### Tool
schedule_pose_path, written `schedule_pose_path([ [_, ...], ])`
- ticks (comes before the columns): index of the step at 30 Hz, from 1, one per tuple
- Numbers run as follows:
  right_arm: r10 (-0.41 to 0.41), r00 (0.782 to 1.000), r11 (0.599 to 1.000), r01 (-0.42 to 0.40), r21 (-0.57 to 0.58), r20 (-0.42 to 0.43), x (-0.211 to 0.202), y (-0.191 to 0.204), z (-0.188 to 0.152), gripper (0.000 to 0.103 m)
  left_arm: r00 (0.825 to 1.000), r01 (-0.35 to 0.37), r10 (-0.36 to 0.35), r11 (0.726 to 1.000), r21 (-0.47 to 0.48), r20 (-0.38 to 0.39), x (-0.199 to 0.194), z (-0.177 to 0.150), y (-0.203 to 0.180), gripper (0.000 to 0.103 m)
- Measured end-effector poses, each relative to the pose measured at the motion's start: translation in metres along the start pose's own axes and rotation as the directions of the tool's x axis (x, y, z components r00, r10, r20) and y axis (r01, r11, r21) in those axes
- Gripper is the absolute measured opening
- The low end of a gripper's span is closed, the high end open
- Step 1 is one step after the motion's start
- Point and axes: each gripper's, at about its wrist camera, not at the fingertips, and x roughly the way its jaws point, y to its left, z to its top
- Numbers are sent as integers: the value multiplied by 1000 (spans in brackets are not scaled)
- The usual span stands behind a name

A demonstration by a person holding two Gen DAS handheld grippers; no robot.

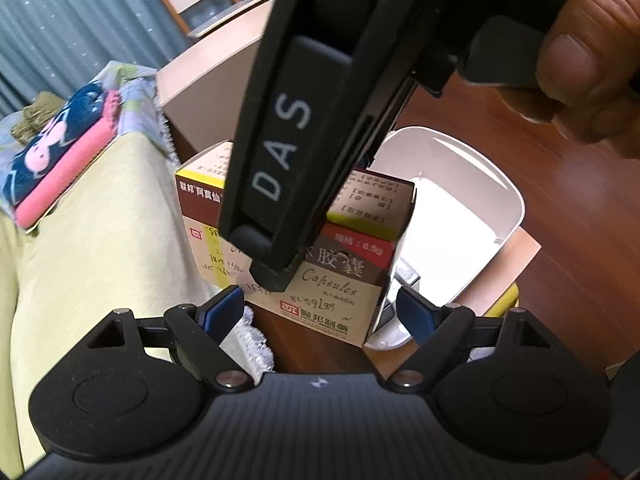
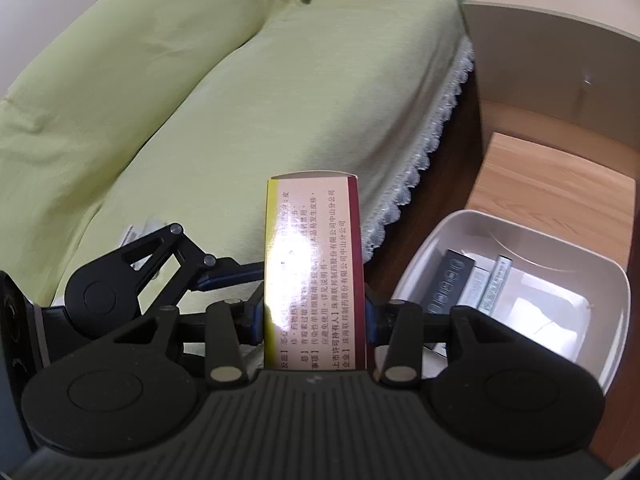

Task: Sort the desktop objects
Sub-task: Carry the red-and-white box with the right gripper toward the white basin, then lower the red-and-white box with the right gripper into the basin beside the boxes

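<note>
A brown, yellow and cream medicine box [image 2: 314,272] printed "Capsules" [image 1: 340,292] is clamped lengthwise in my right gripper [image 2: 314,320], which is shut on its two long sides. In the left wrist view the right gripper [image 1: 276,268], marked "DAS", comes down from above onto the box. My left gripper [image 1: 320,312] stands open just in front of the box, its blue pads [image 1: 224,312] apart and touching nothing. A white bin [image 2: 520,224] at the lower right holds a black remote-like item [image 2: 448,280] and a silver box [image 2: 494,284].
A yellow-green cover [image 2: 240,100] with a lace edge lies to the left. Folded pink and blue cloths [image 1: 68,160] sit on it at the back. A pale wooden cabinet [image 2: 552,60] stands behind the bin [image 1: 480,168]. A thumb [image 1: 588,60] holds the right gripper's handle.
</note>
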Motion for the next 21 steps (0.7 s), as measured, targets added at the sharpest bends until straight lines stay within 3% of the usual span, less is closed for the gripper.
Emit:
schedule_pose_path([
  [7,-23,1000,998,22,65,13,-5,-28,-8,40,998,53,-54,998,35,23,11,4,-22,84],
  [21,-61,998,990,58,126,22,-11,-55,-18,40,996,86,-88,994,64,34,30,6,-41,84],
])
